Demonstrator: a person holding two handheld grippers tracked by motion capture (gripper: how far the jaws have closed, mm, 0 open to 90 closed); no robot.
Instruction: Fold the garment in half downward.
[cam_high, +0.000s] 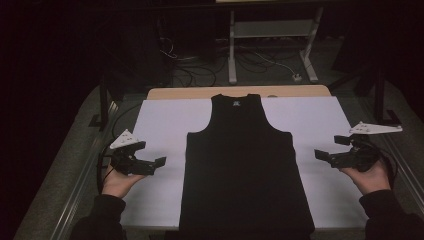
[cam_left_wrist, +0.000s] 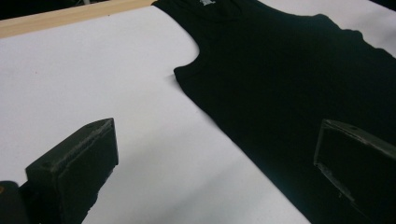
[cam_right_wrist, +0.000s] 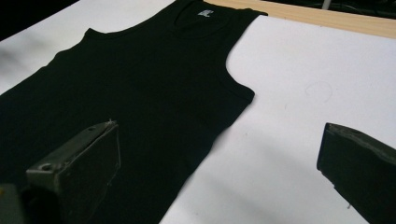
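Note:
A black sleeveless top (cam_high: 242, 165) lies flat and face up on a white sheet (cam_high: 160, 120), neck toward the far side, hem at the near edge. My left gripper (cam_high: 161, 162) hovers open just left of the top's side edge, its jaws wide apart. On the other side, my right gripper (cam_high: 318, 154) stands open a little right of the top. In the left gripper view the top (cam_left_wrist: 299, 84) spreads to the right of the jaws. In the right gripper view the top (cam_right_wrist: 140, 88) lies to the left, with a small white neck label (cam_right_wrist: 204, 12).
The sheet covers a wooden table (cam_high: 200, 93) whose bare far edge shows. Beyond it, on the dark floor, are cables (cam_high: 190, 65) and a white frame's legs (cam_high: 232, 55). Metal rails run along both table sides.

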